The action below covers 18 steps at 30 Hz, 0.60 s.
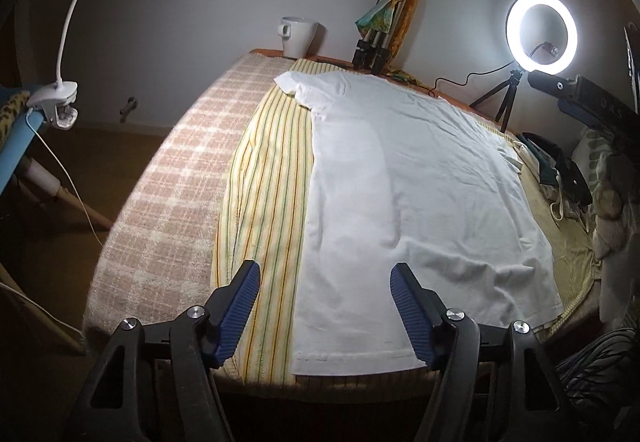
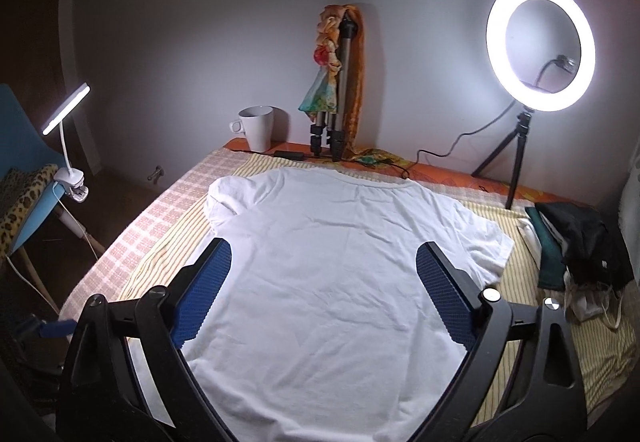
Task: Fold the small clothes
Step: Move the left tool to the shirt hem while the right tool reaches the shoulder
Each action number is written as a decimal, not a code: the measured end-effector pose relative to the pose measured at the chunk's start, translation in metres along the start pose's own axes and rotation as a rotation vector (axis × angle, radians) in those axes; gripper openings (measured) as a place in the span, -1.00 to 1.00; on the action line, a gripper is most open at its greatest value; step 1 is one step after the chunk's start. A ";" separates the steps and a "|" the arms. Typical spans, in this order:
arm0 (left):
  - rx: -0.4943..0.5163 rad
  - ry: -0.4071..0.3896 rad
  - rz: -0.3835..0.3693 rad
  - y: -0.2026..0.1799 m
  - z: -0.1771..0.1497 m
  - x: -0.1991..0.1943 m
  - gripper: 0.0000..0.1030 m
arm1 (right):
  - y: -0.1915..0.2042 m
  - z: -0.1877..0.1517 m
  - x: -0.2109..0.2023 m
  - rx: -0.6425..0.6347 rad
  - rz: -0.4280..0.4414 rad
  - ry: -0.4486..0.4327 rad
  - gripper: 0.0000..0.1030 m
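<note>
A white T-shirt [image 1: 420, 178] lies spread flat on a yellow striped cloth [image 1: 272, 170], collar toward the far wall. It also shows in the right wrist view [image 2: 328, 266]. My left gripper [image 1: 325, 272] is open and empty, hovering over the shirt's near left hem corner. My right gripper [image 2: 323, 254] is open and empty, above the middle of the shirt. Both sleeves lie out to the sides.
A pink checked towel [image 1: 168, 186] covers the table's left part. A white mug [image 2: 259, 127], a folded tripod with a scarf [image 2: 340, 90] and a ring light [image 2: 540, 46] stand at the back. Dark clothes [image 2: 580, 242] are piled on the right. A clip lamp [image 2: 68, 114] stands left.
</note>
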<state>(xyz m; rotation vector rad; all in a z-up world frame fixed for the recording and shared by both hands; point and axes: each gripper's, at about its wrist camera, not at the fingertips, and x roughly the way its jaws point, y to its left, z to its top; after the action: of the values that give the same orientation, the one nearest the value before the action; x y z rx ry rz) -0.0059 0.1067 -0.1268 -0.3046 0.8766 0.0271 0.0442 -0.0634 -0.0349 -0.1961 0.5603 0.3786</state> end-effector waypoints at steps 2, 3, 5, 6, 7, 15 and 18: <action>-0.006 0.008 0.002 0.002 0.000 0.001 0.33 | 0.001 0.009 0.012 -0.010 0.021 0.009 0.86; -0.007 0.008 0.004 0.003 0.000 0.002 0.32 | 0.001 0.013 0.021 -0.013 0.040 0.019 0.86; -0.012 0.011 0.007 0.005 0.001 0.003 0.31 | 0.006 0.021 0.036 -0.017 0.068 0.035 0.85; -0.016 0.015 0.006 0.006 0.001 0.004 0.27 | 0.009 0.025 0.044 -0.020 0.084 0.043 0.85; -0.020 0.020 0.004 0.007 0.001 0.005 0.23 | 0.012 0.028 0.052 -0.025 0.096 0.050 0.82; -0.015 0.067 -0.017 0.011 -0.008 0.017 -0.03 | 0.051 0.057 0.123 -0.035 0.225 0.127 0.62; -0.025 0.100 -0.025 0.013 -0.012 0.025 -0.10 | 0.065 0.067 0.148 -0.009 0.286 0.163 0.57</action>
<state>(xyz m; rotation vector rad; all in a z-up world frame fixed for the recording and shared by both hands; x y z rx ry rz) -0.0006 0.1132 -0.1567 -0.3422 0.9720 -0.0006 0.1660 0.0584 -0.0660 -0.1568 0.7502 0.6467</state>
